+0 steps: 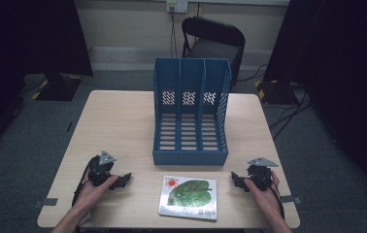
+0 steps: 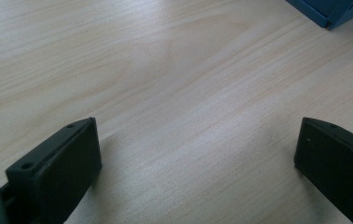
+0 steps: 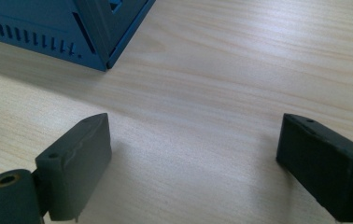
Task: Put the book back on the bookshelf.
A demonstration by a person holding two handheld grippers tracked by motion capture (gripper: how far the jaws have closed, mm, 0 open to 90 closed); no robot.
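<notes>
The left claw (image 1: 122, 180) stands wide with nothing between its jaws; in the left gripper view only bare table (image 2: 174, 93) lies between them, and a corner of the blue rack (image 2: 333, 11) shows far ahead to one side. The right claw (image 1: 237, 182) is just as wide and just as empty, its jaws resting low over the wood with the rack's near corner (image 3: 90, 42) ahead of them.

Between the two claws, nearer the person's edge than either, lies the book (image 1: 189, 197), flat and face up, apart from both. Beyond it, just past its far edge, stands the rack (image 1: 191, 111) with three upright slots, all of them empty as far as the high view shows.

Judged from this, the work is most likely putting the book into a slot, and it has not begun: the book is untouched, neither claw is on it, and all of grasping, lifting, standing it up and sliding it in is left.

The cover shows a large green leaf and a small red sun; a line of print sits near the top, too small to read. No brand is legible on the rack or claws.
</notes>
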